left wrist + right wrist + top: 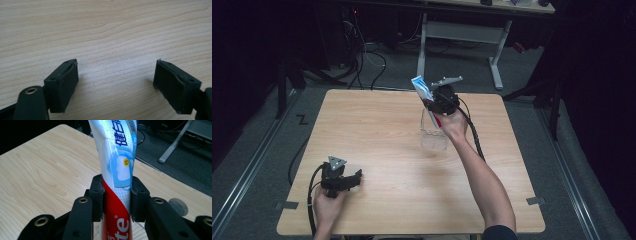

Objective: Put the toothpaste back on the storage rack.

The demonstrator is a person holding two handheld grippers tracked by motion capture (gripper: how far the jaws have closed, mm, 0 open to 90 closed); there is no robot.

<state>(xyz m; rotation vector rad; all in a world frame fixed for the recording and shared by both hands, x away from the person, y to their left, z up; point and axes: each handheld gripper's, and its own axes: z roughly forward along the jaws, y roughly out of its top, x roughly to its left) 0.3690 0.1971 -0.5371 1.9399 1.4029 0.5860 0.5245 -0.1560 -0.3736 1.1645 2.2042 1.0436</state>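
Note:
A toothpaste tube (117, 170), red at its lower part and white and blue above, stands between the pads of my right gripper (117, 197), which is shut on it. In the high view that right gripper (432, 102) holds the tube (422, 88) tilted above a clear plastic cup (433, 134) near the table's far middle. My left gripper (354, 179) rests low at the table's near left corner, held by a hand. Its jaws stand wide apart over bare wood in the left gripper view, left gripper (116, 82) open with nothing between its pads (66, 82).
The light wooden table (377, 130) has open room across its left and middle. A round grey disc (178, 206) shows beside the right gripper's body. Beyond the table's far edge stand a white desk frame (462, 35) and cables (362, 55) on the dark floor.

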